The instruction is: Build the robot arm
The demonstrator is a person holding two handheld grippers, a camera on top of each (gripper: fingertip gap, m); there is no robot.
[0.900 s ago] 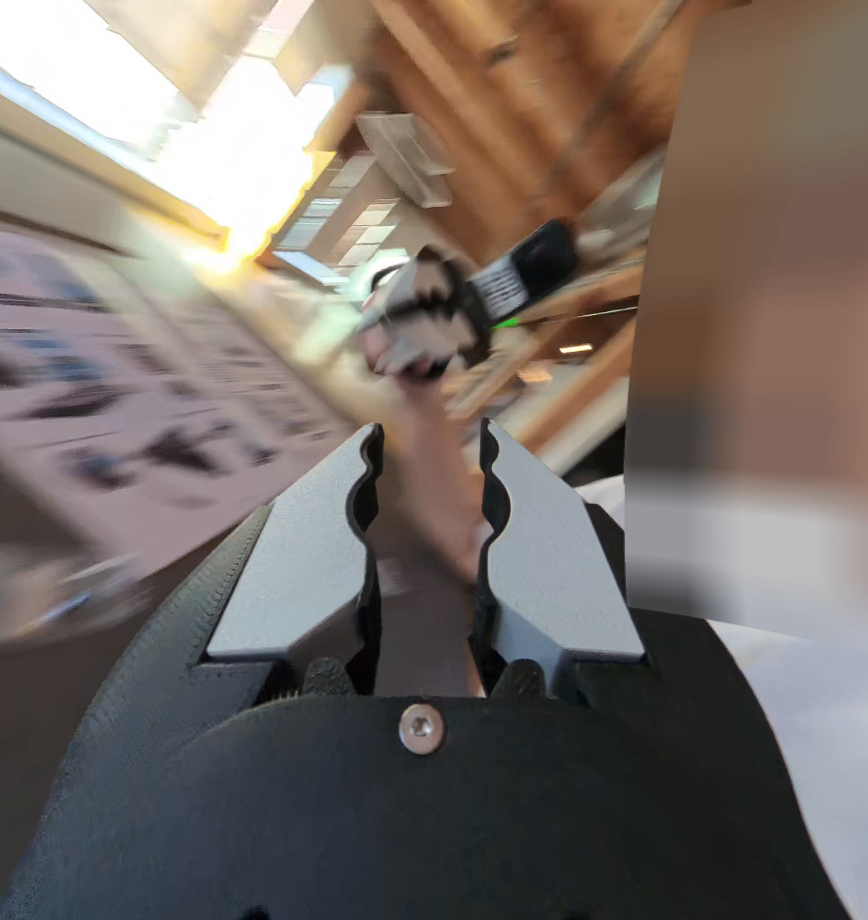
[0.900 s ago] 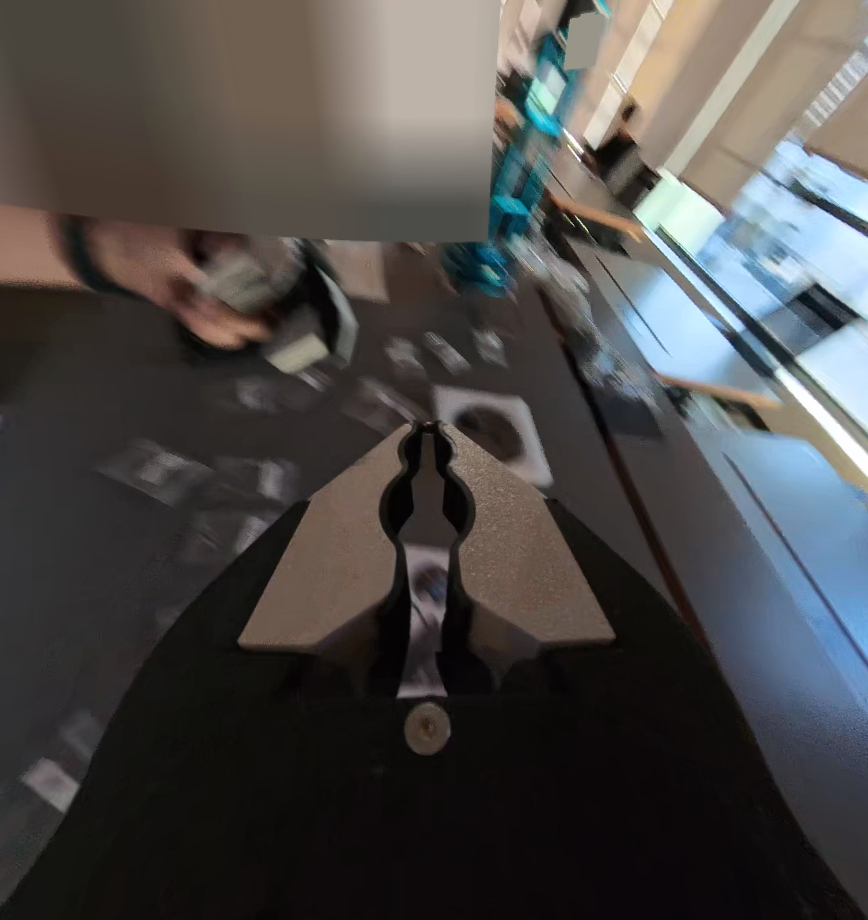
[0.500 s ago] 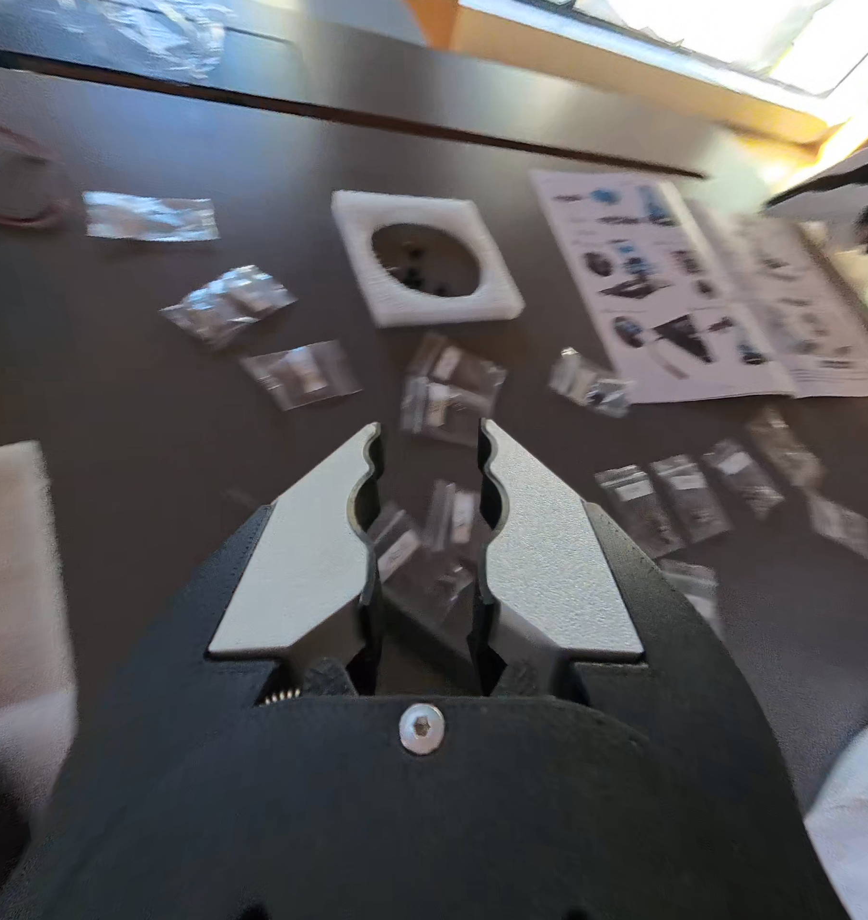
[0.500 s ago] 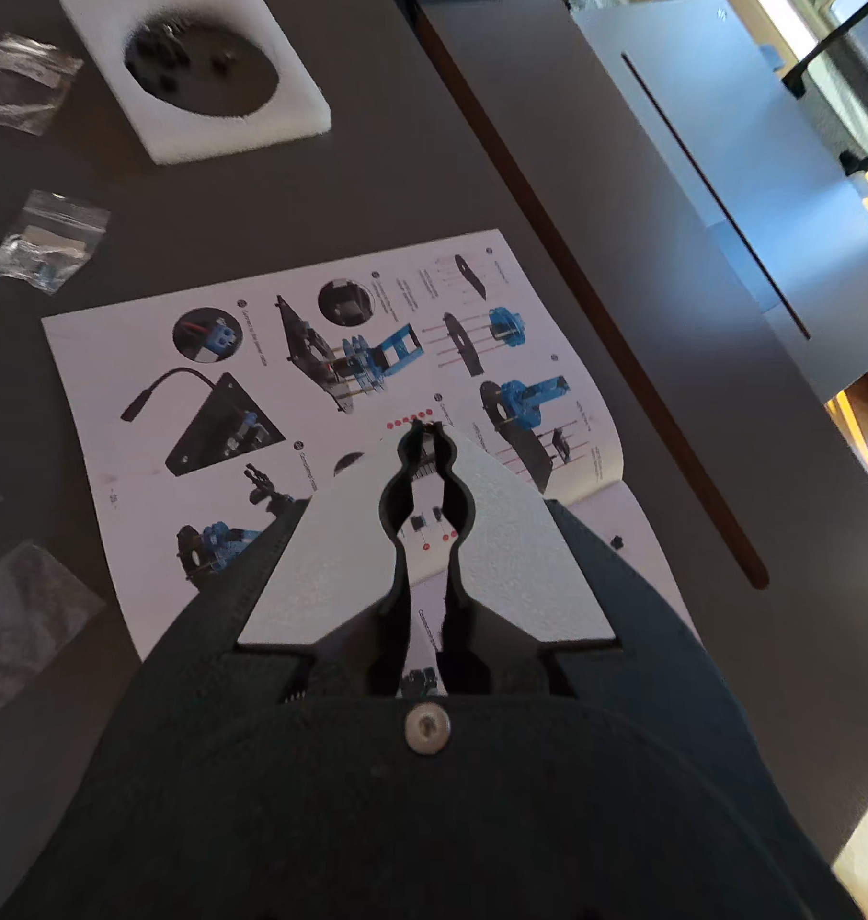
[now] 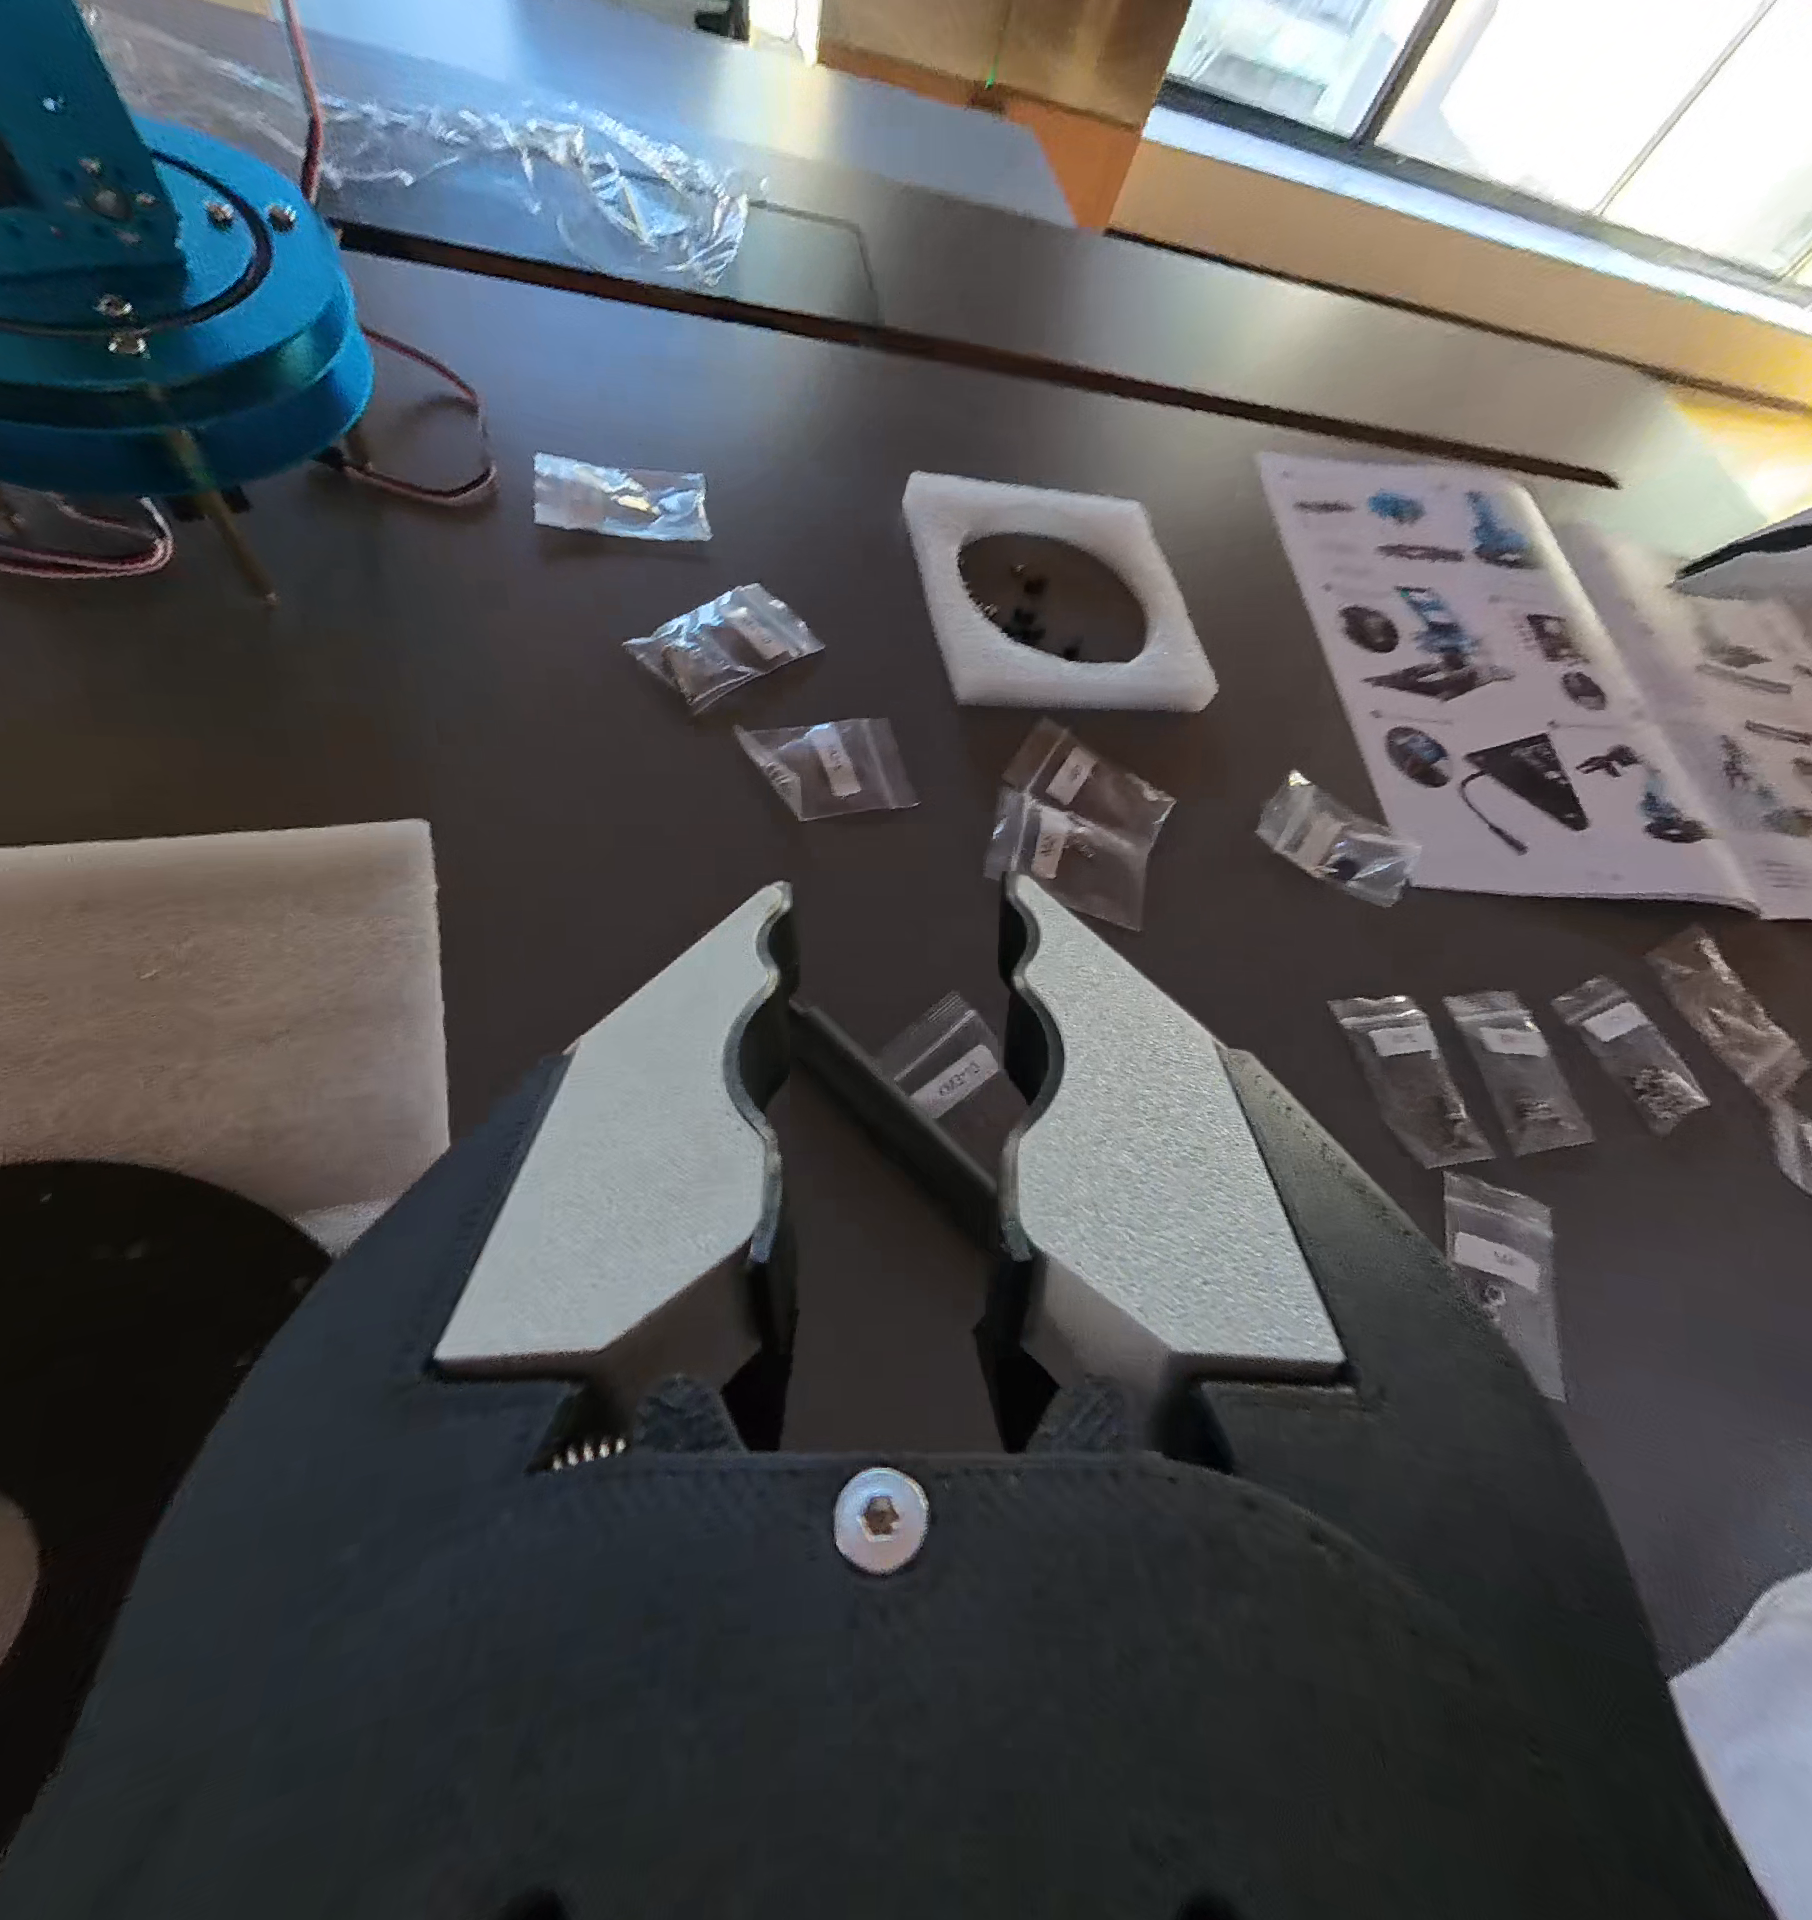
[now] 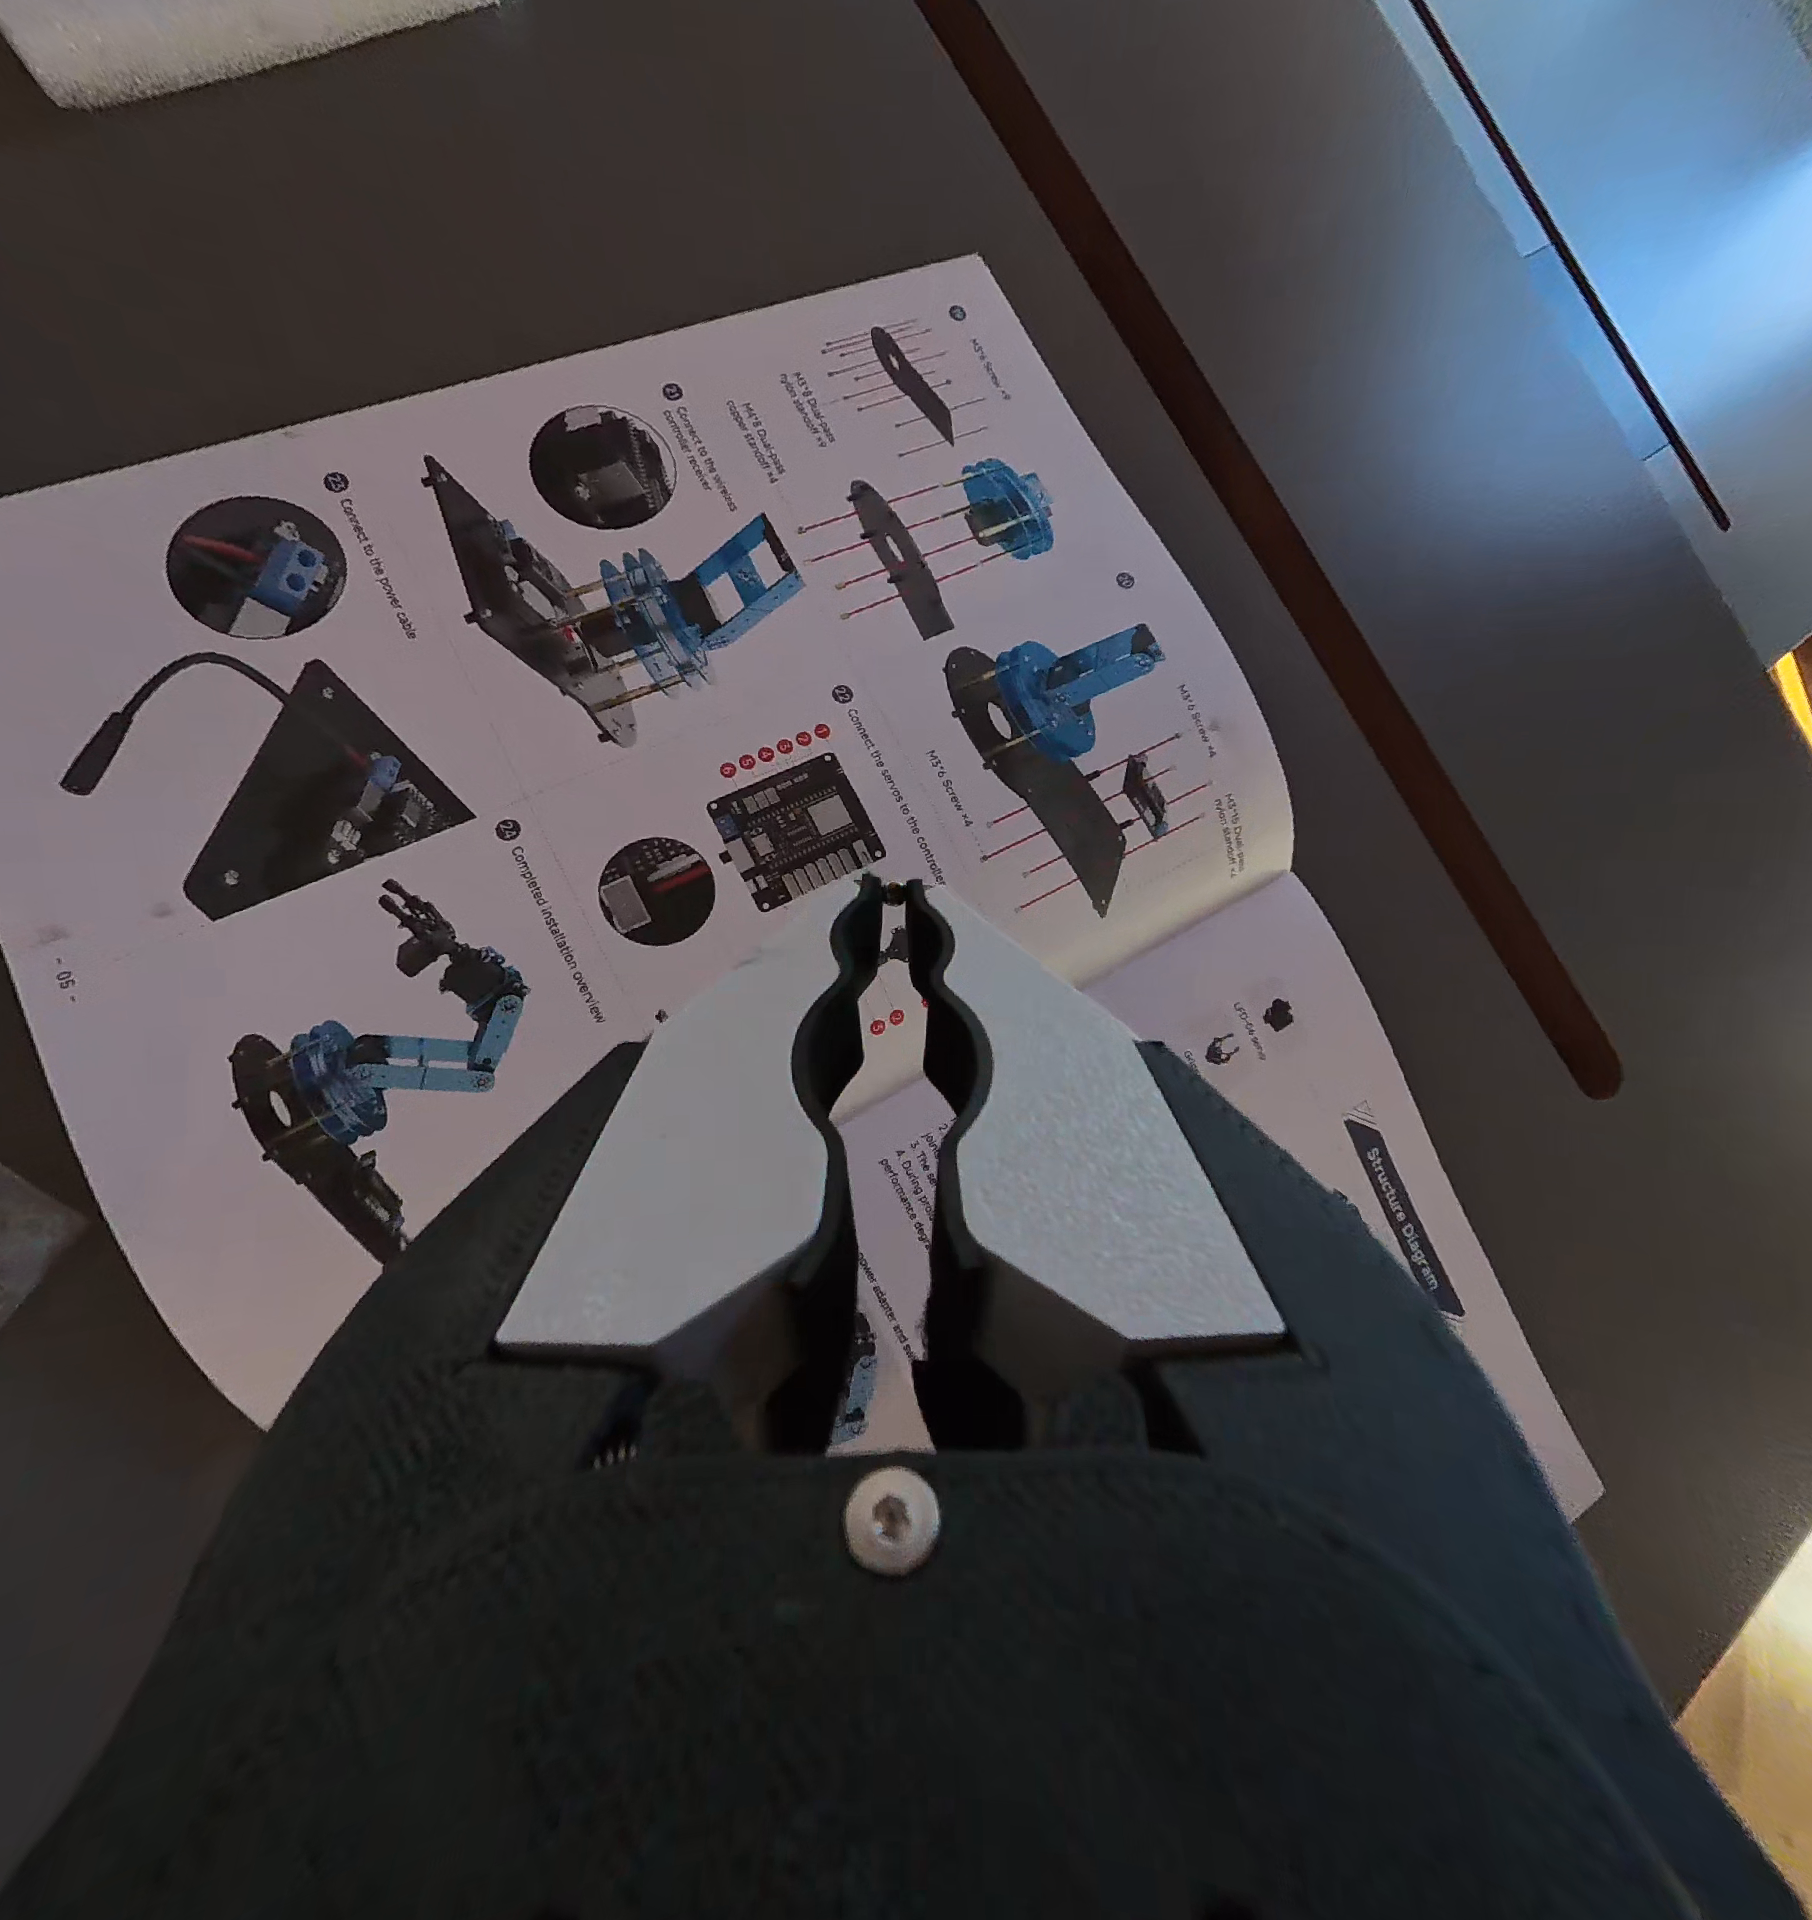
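Note:
My left gripper (image 5: 891, 914) is open and empty, low over a dark table (image 5: 466, 727). Between its fingers (image 5: 653, 1122) I see a narrow dark bar (image 5: 881, 1101) and a small clear parts bag (image 5: 949, 1060) on the table. More small bags (image 5: 829, 769) lie just ahead. My right gripper (image 6: 887, 889) is shut, with a tiny metal part (image 6: 887, 885) pinched at its tips. It hovers over an open instruction booklet (image 6: 590, 665), which also shows in the left wrist view (image 5: 1484, 675).
A blue round robot base (image 5: 143, 332) with red wires stands far left. A white foam square (image 5: 1058, 603) with a round hole holds small dark parts. A white foam sheet (image 5: 185, 997) and a black disc (image 5: 102, 1309) lie near left. Crumpled clear wrap (image 5: 538, 177) lies at the back.
Both views swung from the room down to the table. The left gripper came nearer the bags and stays open. The right gripper dropped closer to the booklet and stays shut.

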